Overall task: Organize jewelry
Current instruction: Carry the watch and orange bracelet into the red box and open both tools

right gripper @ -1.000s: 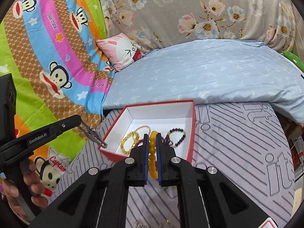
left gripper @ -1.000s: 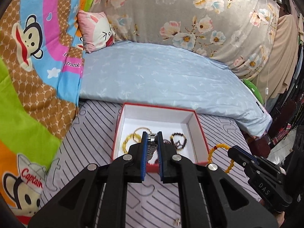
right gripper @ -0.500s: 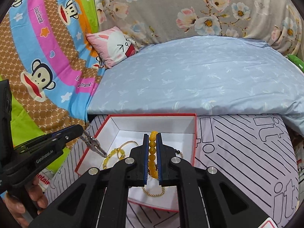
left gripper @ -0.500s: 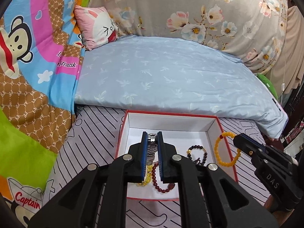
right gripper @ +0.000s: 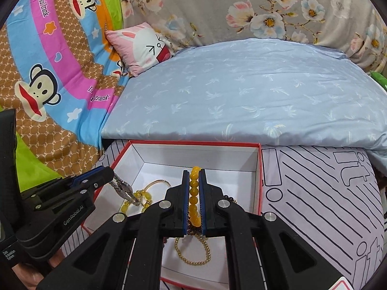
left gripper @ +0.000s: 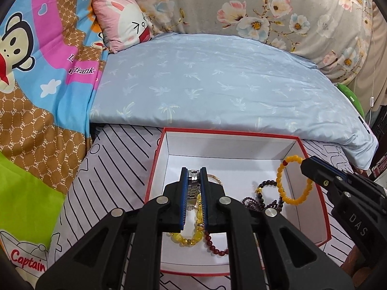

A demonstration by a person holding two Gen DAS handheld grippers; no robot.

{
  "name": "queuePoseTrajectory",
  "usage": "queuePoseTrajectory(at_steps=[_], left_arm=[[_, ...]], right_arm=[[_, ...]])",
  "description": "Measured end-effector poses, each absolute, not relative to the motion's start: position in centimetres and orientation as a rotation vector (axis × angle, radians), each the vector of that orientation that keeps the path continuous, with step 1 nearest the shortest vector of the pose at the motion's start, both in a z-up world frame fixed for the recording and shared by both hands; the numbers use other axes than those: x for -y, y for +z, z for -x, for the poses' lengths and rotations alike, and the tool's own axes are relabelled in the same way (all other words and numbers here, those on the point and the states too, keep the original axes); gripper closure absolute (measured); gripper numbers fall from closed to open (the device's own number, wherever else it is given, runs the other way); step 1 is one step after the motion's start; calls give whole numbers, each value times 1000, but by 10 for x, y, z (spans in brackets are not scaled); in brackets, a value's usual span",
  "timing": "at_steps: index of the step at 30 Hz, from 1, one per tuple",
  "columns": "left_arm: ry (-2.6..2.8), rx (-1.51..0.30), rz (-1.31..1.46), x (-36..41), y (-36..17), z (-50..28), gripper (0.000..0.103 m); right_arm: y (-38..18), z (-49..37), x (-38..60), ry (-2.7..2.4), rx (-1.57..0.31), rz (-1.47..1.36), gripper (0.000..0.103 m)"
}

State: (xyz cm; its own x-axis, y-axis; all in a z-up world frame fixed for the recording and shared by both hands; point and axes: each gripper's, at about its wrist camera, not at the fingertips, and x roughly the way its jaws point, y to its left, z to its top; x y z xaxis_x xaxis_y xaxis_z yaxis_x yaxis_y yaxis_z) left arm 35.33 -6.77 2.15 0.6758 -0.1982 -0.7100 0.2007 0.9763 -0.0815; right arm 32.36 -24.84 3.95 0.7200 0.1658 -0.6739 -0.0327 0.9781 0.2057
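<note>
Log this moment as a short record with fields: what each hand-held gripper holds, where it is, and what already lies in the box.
left hand-held gripper: shut on silver metal watch band, over the box
right hand-held gripper: shut on orange bead bracelet, over the box
box: red outside, white inside, open, on the striped sheet
in the box: yellow bead bracelet, dark red bead strand, dark purple bead bracelet, thin gold bangle, small gold bead chain
behind the box: pale blue quilt
</note>
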Motion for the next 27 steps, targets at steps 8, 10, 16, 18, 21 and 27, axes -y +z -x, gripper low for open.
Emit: queuePoseTrajectory(at_steps=[8, 10, 16, 18, 21, 27], left_arm=[[-207, -797, -23, 68, 16, -360, 94], [-202, -793, -31, 69, 15, -361, 94], [-199, -770, -51, 72, 18, -360, 94], [-200, -779, -54, 74, 18, -361, 88], [-171, -776, -60, 73, 16, -359, 66], [-157, -774, -75, 74, 12, -352, 64]], right_arm=[[33, -331, 242, 97, -770, -160, 96], [31, -332, 243, 95, -773, -160, 96], [27, -336, 238, 101, -783, -156, 94], [28, -334, 236, 94, -778, -147, 79], [30, -329, 236, 86, -762, -142, 65], [30, -323, 234, 92, -770, -133, 64]])
